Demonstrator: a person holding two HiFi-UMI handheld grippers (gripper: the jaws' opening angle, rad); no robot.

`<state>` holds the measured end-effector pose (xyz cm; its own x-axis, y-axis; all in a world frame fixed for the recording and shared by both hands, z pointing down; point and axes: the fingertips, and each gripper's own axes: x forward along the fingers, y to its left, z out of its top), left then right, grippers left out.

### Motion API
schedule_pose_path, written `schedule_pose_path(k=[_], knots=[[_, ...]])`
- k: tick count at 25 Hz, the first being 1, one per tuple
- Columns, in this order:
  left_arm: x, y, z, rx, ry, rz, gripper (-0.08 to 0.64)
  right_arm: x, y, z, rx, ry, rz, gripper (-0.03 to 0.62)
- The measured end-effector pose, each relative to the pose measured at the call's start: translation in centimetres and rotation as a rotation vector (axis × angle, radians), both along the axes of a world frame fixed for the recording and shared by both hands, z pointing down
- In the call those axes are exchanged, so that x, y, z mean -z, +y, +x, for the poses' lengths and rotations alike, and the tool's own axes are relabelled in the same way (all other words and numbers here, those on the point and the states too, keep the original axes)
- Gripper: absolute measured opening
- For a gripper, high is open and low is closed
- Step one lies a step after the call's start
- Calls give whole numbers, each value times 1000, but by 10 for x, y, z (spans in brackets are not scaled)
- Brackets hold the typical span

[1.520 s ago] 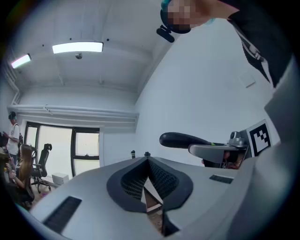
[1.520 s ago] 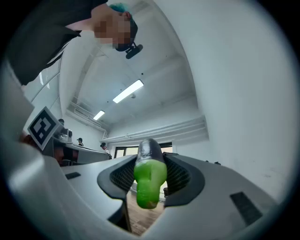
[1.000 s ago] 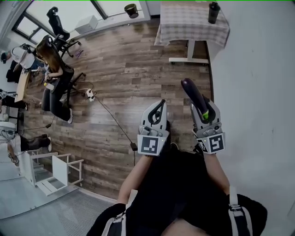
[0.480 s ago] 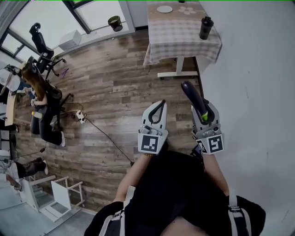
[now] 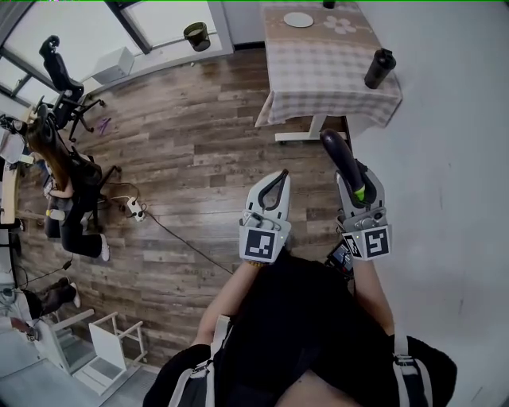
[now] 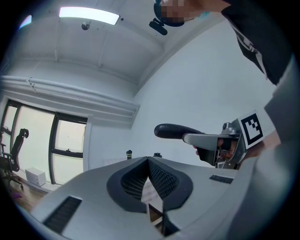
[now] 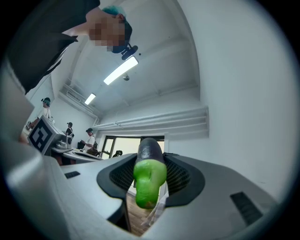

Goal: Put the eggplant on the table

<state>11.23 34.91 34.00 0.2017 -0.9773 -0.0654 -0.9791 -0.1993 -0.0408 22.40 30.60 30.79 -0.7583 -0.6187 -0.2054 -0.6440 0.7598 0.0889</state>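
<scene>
Eggplant (image 5: 340, 161) up in the air, clamped in the right gripper (image 5: 355, 172), short of the table's (image 5: 318, 75) near edge, above wood-plank floor (image 5: 191, 151). Ahead: checked cloth over the table, a white plate (image 5: 298, 19) and a flower-shaped mat (image 5: 340, 25) toward its far end, a dark bottle (image 5: 379, 68) upright near the right edge. Plain white wall (image 5: 453, 143) along the right. Far left: windows, an office chair (image 5: 60, 67), a person (image 5: 64, 183) seated at a desk, a power strip (image 5: 131, 208) with its cable on the planks. Left gripper (image 5: 277, 176) beside the right one, tips pressed together, nothing between them. Right jaws spread wide around the stalk end, pads pinching it on both sides. Looks long, slim, dark purple and glossy, with a bright green cap toward the handle. Sticks out well past the jaw tips toward the table.
</scene>
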Motion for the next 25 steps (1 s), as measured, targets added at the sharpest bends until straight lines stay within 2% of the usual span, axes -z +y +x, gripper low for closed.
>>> schedule_pose_path(k=[6, 9, 14, 25], knots=[[-6, -47, -52, -5, 18, -2, -11, 16, -49, -46, -20, 5, 47, 172], [-8, -68, -65, -1, 39, -2, -11, 16, -72, -57, -27, 18, 53, 172], [-17, -111, -81, -9, 23, -4, -11, 10, -122, -69, -41, 24, 56, 172], [-31, -244, -133, -4, -27, -29, -11, -4, -282, -110, -66, -17, 48, 172]])
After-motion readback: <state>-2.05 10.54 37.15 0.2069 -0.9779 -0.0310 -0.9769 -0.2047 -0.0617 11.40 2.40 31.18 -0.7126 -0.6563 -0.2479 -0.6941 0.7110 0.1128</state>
